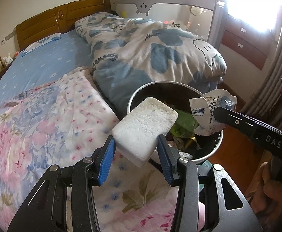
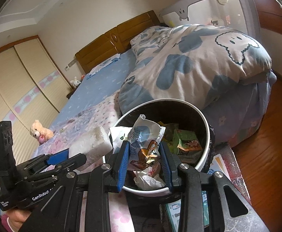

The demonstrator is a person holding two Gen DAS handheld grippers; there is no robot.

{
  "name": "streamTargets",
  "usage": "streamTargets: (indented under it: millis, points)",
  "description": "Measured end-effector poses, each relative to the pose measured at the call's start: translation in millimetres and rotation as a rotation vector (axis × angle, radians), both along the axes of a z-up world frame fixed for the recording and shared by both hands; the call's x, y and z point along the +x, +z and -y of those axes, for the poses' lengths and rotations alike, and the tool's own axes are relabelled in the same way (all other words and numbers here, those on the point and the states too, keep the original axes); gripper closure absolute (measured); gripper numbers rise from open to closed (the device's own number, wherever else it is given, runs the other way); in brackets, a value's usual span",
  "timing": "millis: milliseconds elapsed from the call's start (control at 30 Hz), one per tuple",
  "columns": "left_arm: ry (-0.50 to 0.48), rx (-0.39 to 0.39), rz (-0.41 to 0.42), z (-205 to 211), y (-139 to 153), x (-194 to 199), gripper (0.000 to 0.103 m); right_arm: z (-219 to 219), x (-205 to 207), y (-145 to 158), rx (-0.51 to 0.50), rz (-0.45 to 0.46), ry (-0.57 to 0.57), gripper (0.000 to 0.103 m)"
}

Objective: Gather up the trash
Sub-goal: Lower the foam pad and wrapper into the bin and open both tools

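Trash bin (image 2: 206,127), white-rimmed and dark-lined, stands beside the bed (image 1: 44,65) and already holds packets and crumpled paper; you are at the depositing step, both loads brought up to the rim. Your right gripper (image 2: 143,150) is clamped on a crumpled wrapper (image 2: 146,135), printed with a cartoon figure, which hangs over the bin's mouth; in the left wrist view the same wrapper (image 1: 212,112) sits above the far rim. Your left gripper (image 1: 136,145) pinches a white foam block (image 1: 144,127) by its near end; the block juts toward the bin but, judged from both views, lies over the rim's bed side rather than squarely above the opening. The next move calls for parting the right pads so the wrapper drops inside, then carrying the foam block further over the mouth before letting go; released here, it may tip onto the floral blanket (image 1: 44,119). Hidden: the bin's base and the floor beneath it; the papers (image 2: 214,166) under the bin are cut off and unreadable.
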State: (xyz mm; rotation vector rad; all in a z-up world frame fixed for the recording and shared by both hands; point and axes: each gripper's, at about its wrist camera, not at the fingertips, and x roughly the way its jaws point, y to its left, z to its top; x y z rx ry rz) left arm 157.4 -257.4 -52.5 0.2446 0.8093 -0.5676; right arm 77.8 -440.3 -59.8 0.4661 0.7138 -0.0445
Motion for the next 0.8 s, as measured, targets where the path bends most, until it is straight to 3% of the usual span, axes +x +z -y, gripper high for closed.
streamTargets:
  millis: [800]
  points:
    - [0.006,0.027,-0.013,22,-10,21,0.060,16,24,-8,-0.018,-0.037,0.006,0.071]
